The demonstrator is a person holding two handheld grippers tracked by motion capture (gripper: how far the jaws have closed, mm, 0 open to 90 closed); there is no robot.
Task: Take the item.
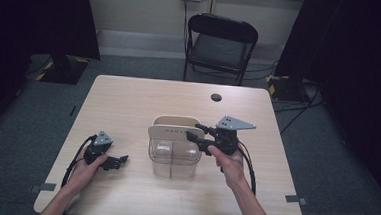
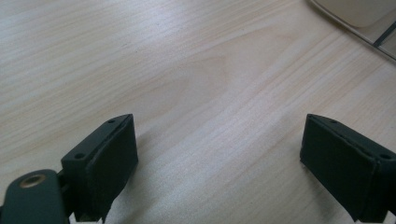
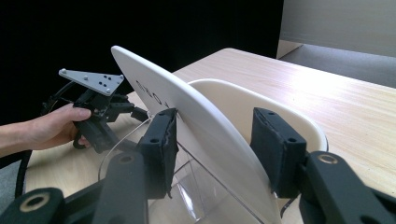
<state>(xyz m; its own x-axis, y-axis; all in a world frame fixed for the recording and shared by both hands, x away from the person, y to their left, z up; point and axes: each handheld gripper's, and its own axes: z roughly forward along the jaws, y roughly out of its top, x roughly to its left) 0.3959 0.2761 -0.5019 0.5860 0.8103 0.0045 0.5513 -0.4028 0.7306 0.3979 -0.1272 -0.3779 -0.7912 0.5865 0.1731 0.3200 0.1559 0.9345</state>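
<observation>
A clear plastic container (image 1: 173,162) stands mid-table, with a white curved lid (image 1: 173,133) tilted upright on its rim and a second white piece (image 1: 175,120) behind it. My right gripper (image 1: 196,133) reaches in from the right. In the right gripper view its jaws (image 3: 215,144) straddle the white lid (image 3: 196,121): the left pad presses its face and the lid runs slantwise down to the right pad. My left gripper (image 1: 121,161) rests on the table to the container's left, open, with only bare wood between its jaws (image 2: 219,163).
The light wooden table (image 1: 128,103) has a small dark round cap (image 1: 216,97) near its far edge. A black folding chair (image 1: 220,41) stands behind the table. Dark curtains hang at both sides. A corner of the container (image 2: 364,23) shows in the left gripper view.
</observation>
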